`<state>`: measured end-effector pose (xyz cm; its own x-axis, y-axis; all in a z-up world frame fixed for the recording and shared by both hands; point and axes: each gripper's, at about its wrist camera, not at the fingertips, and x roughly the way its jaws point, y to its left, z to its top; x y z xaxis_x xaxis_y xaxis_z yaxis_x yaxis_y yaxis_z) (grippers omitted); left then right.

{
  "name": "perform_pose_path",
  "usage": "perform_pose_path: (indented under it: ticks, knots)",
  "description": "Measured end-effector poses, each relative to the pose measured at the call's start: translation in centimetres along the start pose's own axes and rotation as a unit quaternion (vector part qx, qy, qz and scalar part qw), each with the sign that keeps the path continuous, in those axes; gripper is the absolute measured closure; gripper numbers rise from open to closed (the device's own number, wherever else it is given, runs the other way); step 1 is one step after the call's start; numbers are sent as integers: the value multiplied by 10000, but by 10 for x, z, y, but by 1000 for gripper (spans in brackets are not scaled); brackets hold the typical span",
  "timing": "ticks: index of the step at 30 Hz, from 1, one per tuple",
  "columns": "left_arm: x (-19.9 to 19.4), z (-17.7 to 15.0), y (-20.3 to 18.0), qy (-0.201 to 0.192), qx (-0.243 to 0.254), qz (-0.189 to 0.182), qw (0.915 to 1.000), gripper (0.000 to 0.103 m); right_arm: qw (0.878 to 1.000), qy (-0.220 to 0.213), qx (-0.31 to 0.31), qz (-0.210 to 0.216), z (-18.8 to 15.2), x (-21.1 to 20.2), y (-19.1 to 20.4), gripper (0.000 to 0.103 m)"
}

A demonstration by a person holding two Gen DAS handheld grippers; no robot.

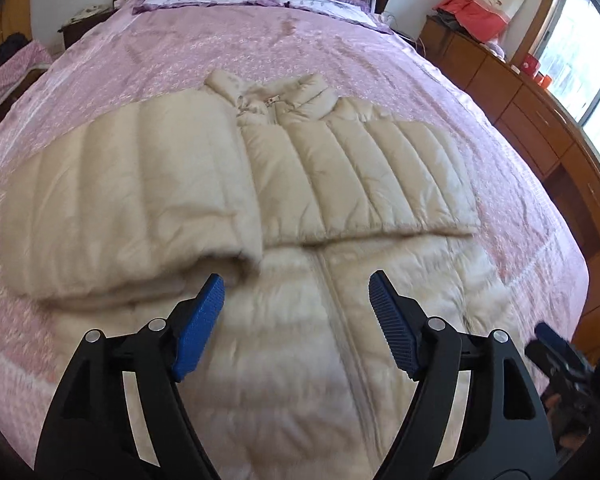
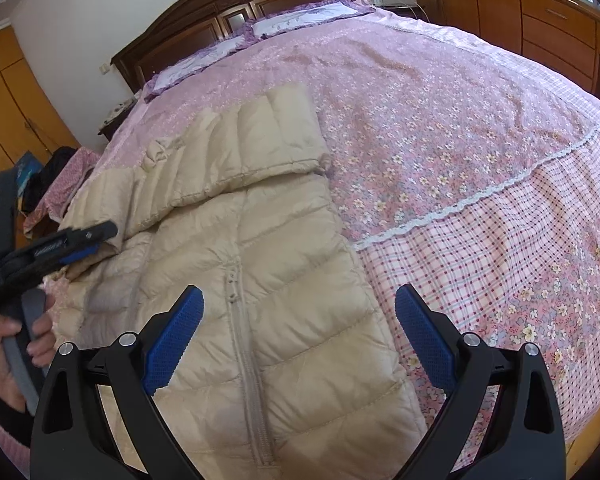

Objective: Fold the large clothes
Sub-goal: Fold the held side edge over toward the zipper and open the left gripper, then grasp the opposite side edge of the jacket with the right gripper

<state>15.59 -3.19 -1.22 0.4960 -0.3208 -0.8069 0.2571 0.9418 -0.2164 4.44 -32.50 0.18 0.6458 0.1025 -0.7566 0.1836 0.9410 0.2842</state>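
A beige quilted down jacket (image 1: pixel 284 184) lies front-up across the middle of both views on a bed (image 1: pixel 420 64) with a pink floral cover, its collar toward the headboard and its zip running down the centre of the frame. Both sleeves are folded in over the chest: one (image 1: pixel 112 208) crosses the left of the left wrist view, the other (image 2: pixel 236 152) lies across the upper centre of the right wrist view, which reads as narrowing the body before it is folded lengthwise. The left gripper (image 1: pixel 296 320) hovers at bottom centre of its view with its blue pads spread wide and nothing between them, just beside the cuff of the near sleeve. The right gripper (image 2: pixel 300 340) also stands wide and empty, low over the jacket's hem end, probably waiting to take the bottom edge. In the right wrist view the left tool shows at mid-left, with lettering too small to read, held in a hand (image 2: pixel 8 356).
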Motion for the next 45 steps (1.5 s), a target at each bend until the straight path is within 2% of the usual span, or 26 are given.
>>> perform_pose_path:
  ticks: [3, 15, 18, 30, 39, 45]
  knots:
    - [-20, -10, 10, -43, 22, 221, 9997, 28, 9999, -6, -122, 86, 2, -2, 12, 10]
    - [-68, -38, 79, -126, -532, 928, 9942, 28, 9951, 167, -769, 599, 2, 9, 92, 10]
    - [-73, -44, 94, -147, -610, 982, 9932, 27, 9925, 189, -991, 690, 2, 12, 115, 10]
    - [-87, -68, 163, -130, -1158, 1257, 9852, 27, 9703, 353, -2199, 939, 3, 45, 246, 10]
    - [-93, -89, 206, -102, -1582, 1474, 9763, 27, 9550, 443, -2787, 912, -2, 85, 332, 6]
    - [-98, -101, 223, -151, -1791, 1547, 9715, 27, 9462, 829, -3057, 655, -11, 126, 374, 6]
